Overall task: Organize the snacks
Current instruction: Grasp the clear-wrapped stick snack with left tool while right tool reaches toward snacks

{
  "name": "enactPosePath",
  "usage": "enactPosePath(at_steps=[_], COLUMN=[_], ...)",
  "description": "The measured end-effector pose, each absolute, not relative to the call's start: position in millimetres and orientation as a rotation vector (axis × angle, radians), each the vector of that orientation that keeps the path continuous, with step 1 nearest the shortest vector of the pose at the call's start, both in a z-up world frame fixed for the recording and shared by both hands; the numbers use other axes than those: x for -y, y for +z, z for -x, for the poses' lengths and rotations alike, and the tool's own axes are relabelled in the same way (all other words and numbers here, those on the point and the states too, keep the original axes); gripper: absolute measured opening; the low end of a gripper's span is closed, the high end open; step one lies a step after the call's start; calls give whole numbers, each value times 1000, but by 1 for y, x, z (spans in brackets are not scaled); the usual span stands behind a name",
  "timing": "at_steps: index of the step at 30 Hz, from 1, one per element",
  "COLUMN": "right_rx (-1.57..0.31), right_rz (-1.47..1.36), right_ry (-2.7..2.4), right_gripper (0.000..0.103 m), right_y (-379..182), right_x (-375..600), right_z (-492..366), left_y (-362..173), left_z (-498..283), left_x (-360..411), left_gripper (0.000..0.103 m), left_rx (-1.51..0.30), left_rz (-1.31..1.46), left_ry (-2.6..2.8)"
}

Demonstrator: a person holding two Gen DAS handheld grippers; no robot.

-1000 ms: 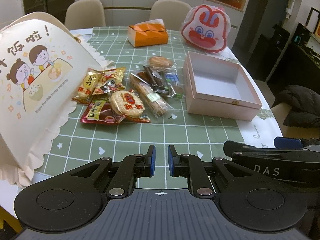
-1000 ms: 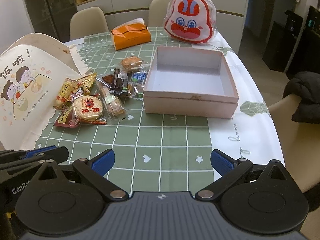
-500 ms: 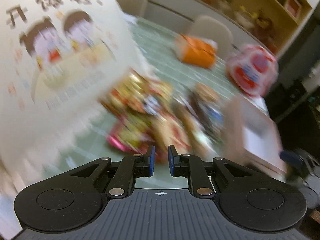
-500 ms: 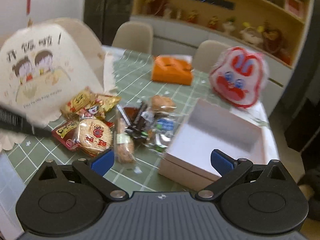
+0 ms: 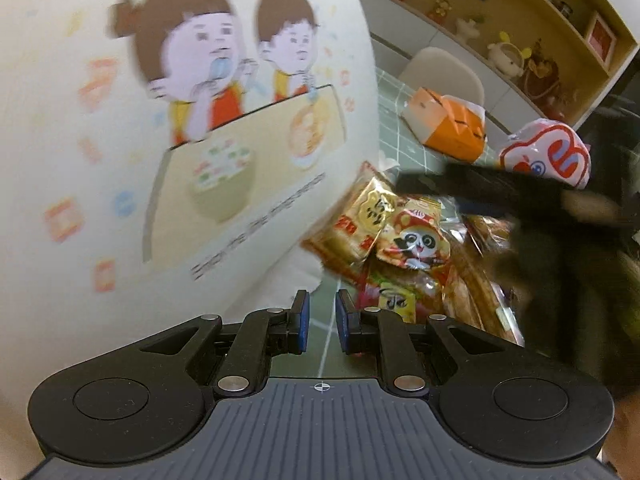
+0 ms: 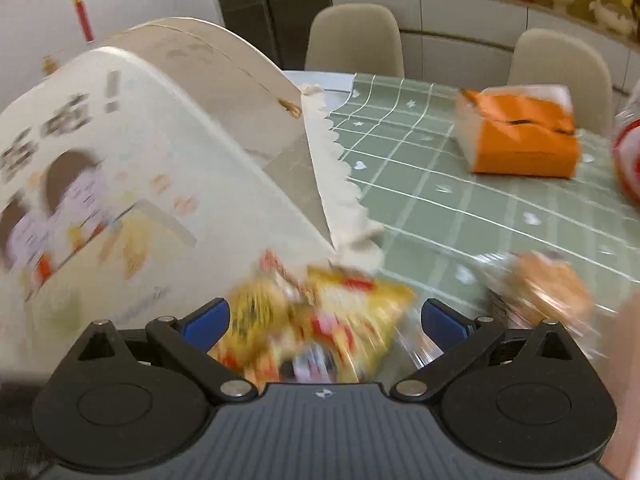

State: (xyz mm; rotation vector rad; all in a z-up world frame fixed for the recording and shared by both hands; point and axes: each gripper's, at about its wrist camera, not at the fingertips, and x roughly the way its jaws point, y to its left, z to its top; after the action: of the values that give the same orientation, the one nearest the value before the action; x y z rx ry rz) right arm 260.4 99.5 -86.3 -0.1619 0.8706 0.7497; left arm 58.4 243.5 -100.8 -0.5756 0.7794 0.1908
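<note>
Green checked tablecloth (image 6: 460, 200): yellow foil snack packets (image 6: 320, 320), blurred, apparently untouched between wide-open right gripper (image 6: 325, 320) jaws; left gripper (image 5: 319, 316) closed, empty.

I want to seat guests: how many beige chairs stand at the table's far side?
2. In the right wrist view, one chair stands behind the green tablecloth's far left corner, the other chair behind the orange tissue box. Others may be hidden.

Left gripper (image 5: 319, 316) fingers nearly together, nothing between. Right gripper (image 6: 325, 320) fingers spread wide, angled downward.
</note>
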Motion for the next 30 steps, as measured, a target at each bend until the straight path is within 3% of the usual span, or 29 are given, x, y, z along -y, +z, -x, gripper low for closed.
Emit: enactPosePath(at_steps=[4,12,30], right_rx=[-905,-1002,-1056], right_rz=[181,235,280], right_ry=[754,944,916], right_gripper=[102,88,93], right_y=[-108,-113,-101], right_x=[-130,-121,28], right_z=[-289,-266,-147], left_y=[-99,-101,-99], left_z=[-38,-23,-22], left_x=[-251,-254,-158], left_gripper=[17,17,17], left_rx=[-763,-749,-953], left_rz=[605,637,601], left_ry=[195,206,117])
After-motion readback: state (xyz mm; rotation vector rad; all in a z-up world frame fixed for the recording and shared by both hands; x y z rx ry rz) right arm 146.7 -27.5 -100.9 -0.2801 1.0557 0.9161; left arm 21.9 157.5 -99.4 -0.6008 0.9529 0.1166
